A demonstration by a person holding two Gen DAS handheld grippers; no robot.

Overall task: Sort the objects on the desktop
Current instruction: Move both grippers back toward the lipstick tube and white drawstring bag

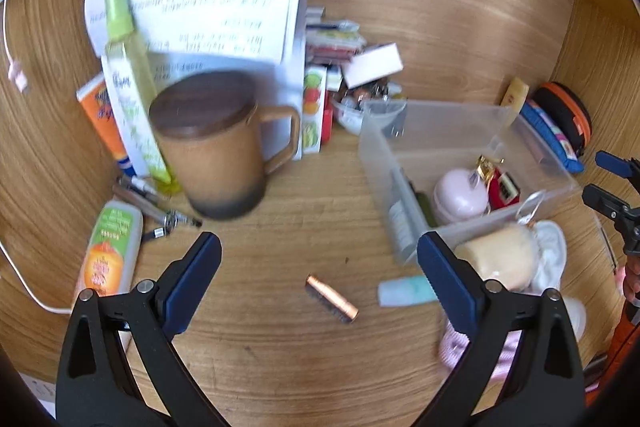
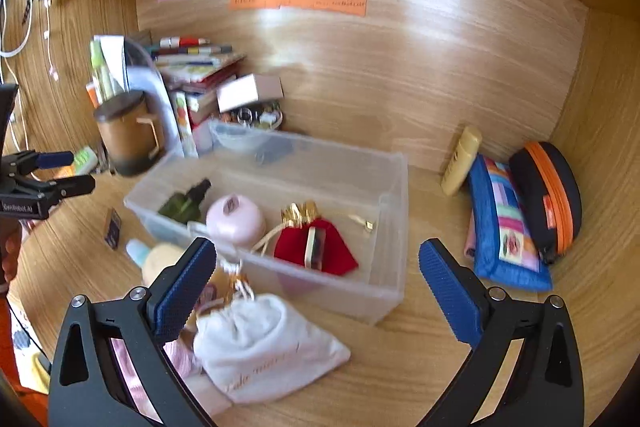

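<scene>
A clear plastic bin (image 2: 384, 267) stands mid-desk and holds a dark green bottle (image 2: 184, 201), a pink round case (image 2: 236, 221) and a red pouch (image 2: 332, 247); the bin also shows in the left wrist view (image 1: 376, 151). My left gripper (image 1: 320, 255) is open and empty above a copper tube (image 1: 332, 298) lying on the desk. My right gripper (image 2: 316, 263) is open and empty over the bin's near wall, above a white drawstring bag (image 2: 268, 343). A cream plush (image 1: 500, 259) and a pale teal tube (image 1: 406, 291) lie beside the bin.
A brown lidded mug (image 1: 216, 147) stands at the left with bottles, papers (image 1: 216, 7) and pens (image 1: 156, 203) around it. A white tube (image 1: 112, 247) lies front left. A blue patchwork pouch (image 2: 508, 227), an orange-zipped black case (image 2: 548, 195) and a yellow tube (image 2: 462, 159) sit at the right wall.
</scene>
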